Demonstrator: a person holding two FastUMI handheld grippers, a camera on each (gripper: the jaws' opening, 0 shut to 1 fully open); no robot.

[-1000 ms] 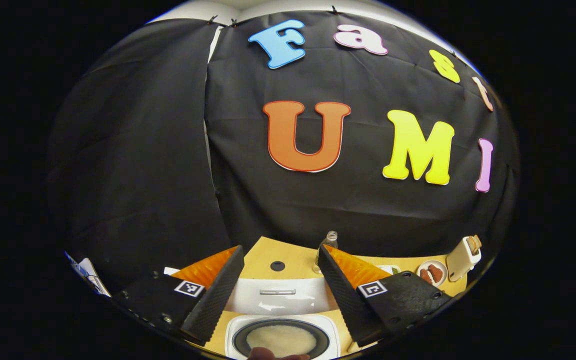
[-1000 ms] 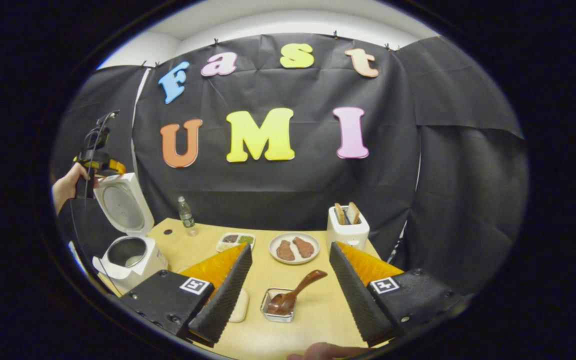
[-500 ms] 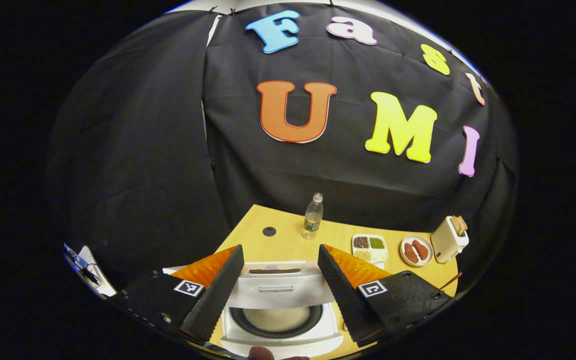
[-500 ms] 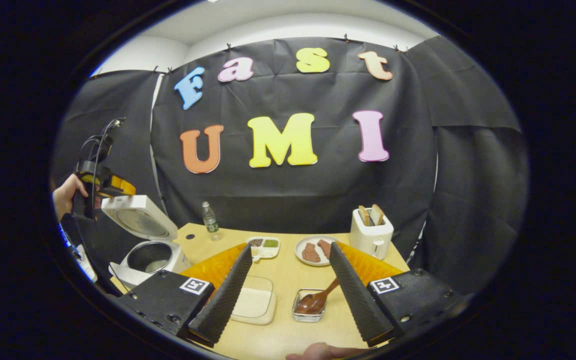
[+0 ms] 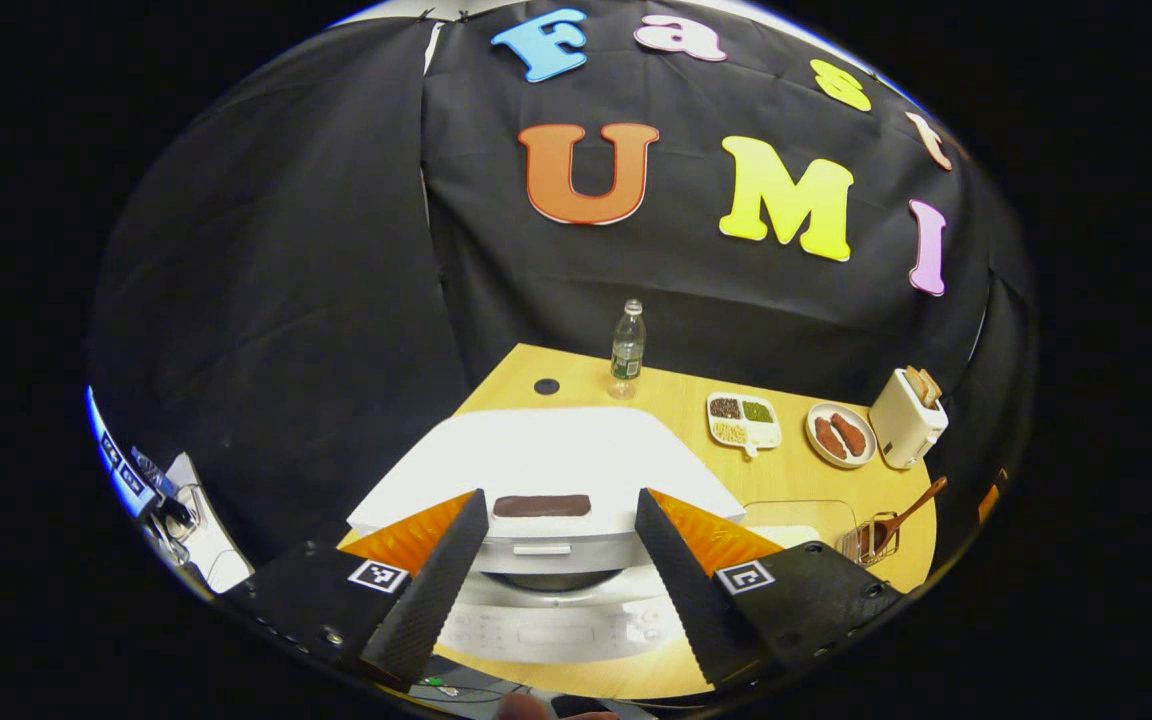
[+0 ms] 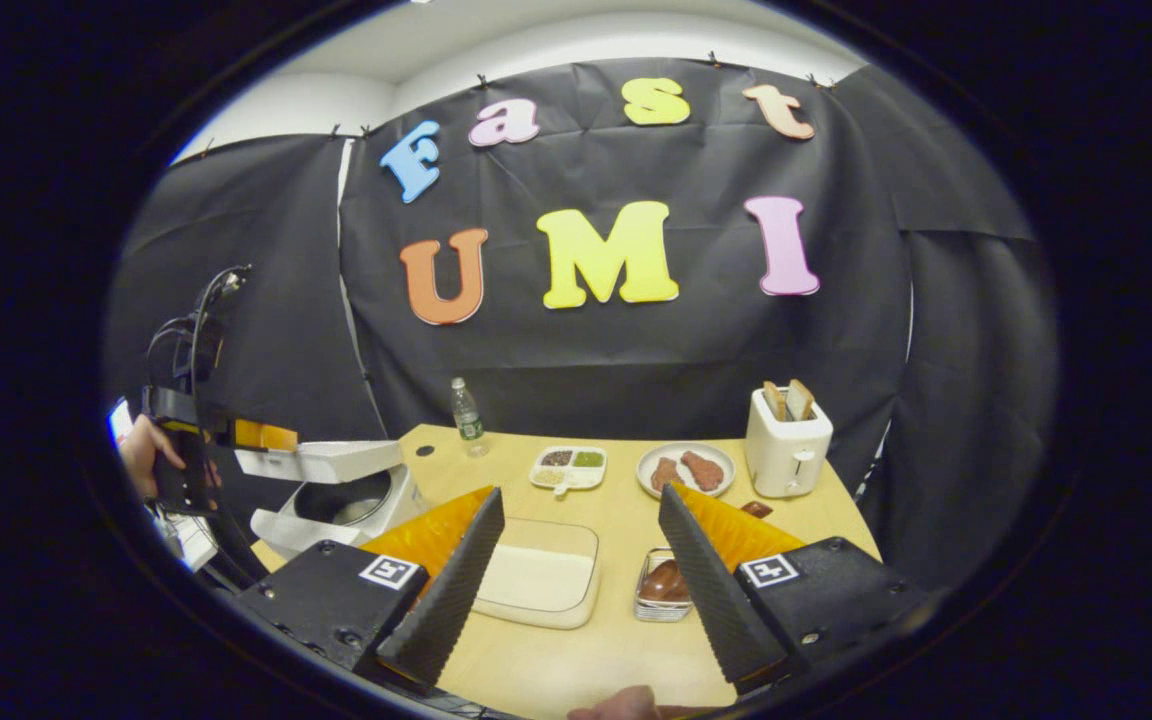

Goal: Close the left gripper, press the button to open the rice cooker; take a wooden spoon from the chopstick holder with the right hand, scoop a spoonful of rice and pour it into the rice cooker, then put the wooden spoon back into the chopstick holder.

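We hold the left gripper (image 5: 556, 560) just above the front of the cooker (image 5: 556, 600), its fingers spread wide and gripping nothing. In the left gripper view the white lid (image 5: 546, 455) lies nearly flat between the fingers, with a dark gap under its front edge, so it is not fully down. In the right gripper view the lid (image 6: 321, 460) stands a little above the pot and we see part of the inner bowl under it. There the left gripper (image 6: 236, 435) is just beside the lid's near end, held by a hand (image 6: 141, 455); whether it touches the lid we cannot tell.

The right gripper (image 6: 581, 570) hangs over the near part of the table (image 6: 576, 660), fingers wide apart and empty. Between them lies the rice tray (image 6: 541, 580), and the holder (image 6: 661, 585) with the spoon (image 6: 661, 578) stands just beside the right finger, which hides part of it. In the left gripper view the spoon (image 5: 911, 505) leans out of the holder (image 5: 861, 540) near the table's right edge.

Open table remains between the tray and the back row: the bottle (image 6: 466, 415), the divided dish (image 6: 566, 467), the plate (image 6: 686, 470) and the toaster (image 6: 786, 445). The cooker stands at the table's left edge. The near edge of the table is cut off under the fingers, and the rice inside the cooker is hard to make out.
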